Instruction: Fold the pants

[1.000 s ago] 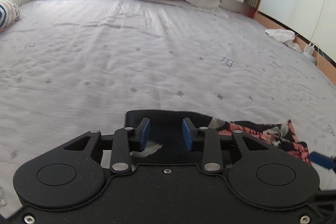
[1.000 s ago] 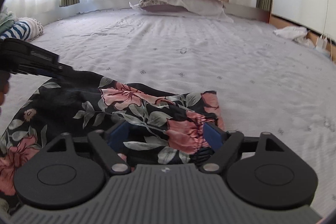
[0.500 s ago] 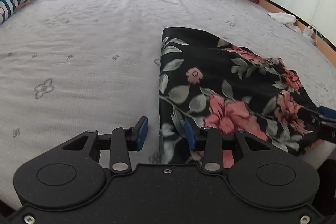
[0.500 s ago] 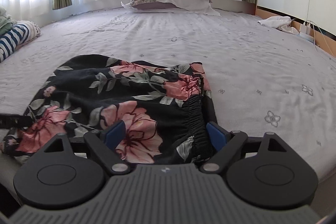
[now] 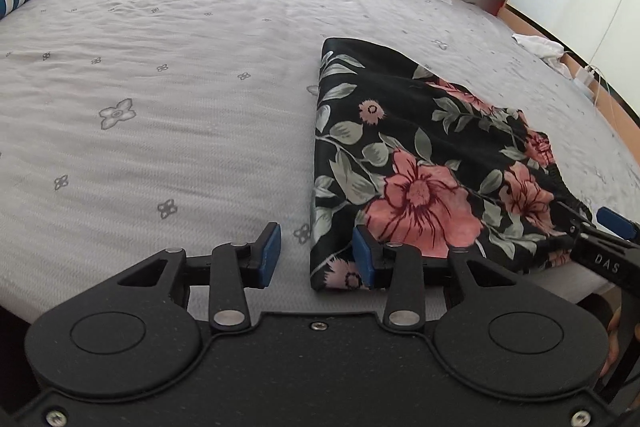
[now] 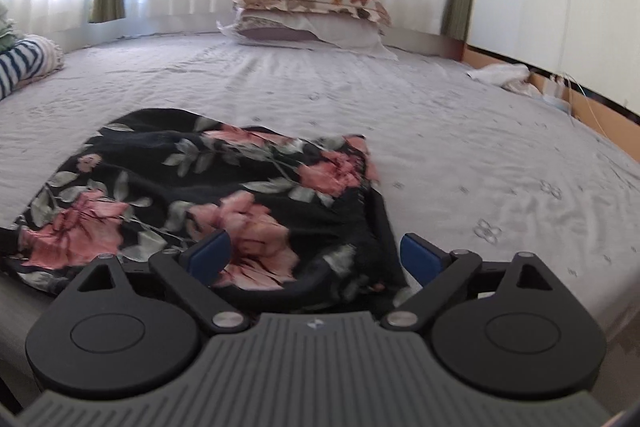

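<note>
Grey bedsheet [image 5: 168, 131] lies flat; I see the folded floral pants [image 5: 404, 163] near the bed's front edge. Left gripper [image 5: 316, 259] jaws stand apart at the pants' left corner, unclamped. Right gripper [image 6: 308, 255] jaws have just been opening, the waistband between them, unpressed.
</note>
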`<state>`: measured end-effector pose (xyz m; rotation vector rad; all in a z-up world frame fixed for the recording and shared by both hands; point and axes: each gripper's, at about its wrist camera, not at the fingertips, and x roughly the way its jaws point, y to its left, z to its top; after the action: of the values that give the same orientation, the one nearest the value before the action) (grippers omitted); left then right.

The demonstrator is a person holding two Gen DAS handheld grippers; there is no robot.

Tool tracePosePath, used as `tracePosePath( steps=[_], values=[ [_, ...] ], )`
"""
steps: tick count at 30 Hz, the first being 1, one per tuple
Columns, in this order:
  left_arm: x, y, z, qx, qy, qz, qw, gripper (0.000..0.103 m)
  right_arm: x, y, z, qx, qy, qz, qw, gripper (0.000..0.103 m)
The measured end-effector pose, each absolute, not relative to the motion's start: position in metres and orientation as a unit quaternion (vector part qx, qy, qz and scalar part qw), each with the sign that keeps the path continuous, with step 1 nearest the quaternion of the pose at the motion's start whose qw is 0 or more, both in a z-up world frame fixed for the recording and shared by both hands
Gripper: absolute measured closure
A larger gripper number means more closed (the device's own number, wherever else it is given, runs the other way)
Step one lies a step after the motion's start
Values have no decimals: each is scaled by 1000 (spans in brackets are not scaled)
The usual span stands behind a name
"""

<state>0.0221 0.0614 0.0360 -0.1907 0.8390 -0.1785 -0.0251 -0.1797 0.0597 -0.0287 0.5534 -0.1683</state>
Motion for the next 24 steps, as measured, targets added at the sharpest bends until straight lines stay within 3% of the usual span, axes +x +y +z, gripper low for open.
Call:
tracePosePath(
  steps=[11,15,19,24],
  values=[
    [25,59,42,-93,405,-85,906,60,-15,-221,37,48,329,-96,938,0],
    [46,66,61,-108,383,-86,913,52,-9,-238,59,91,317,-42,943,0],
    [82,66,77,-115,357,-97,922,38,21,-260,75,112,320,-22,941,0],
    [136,57,71,-129,369,-113,913,33,77,-271,67,62,352,-8,934,0]
  ],
)
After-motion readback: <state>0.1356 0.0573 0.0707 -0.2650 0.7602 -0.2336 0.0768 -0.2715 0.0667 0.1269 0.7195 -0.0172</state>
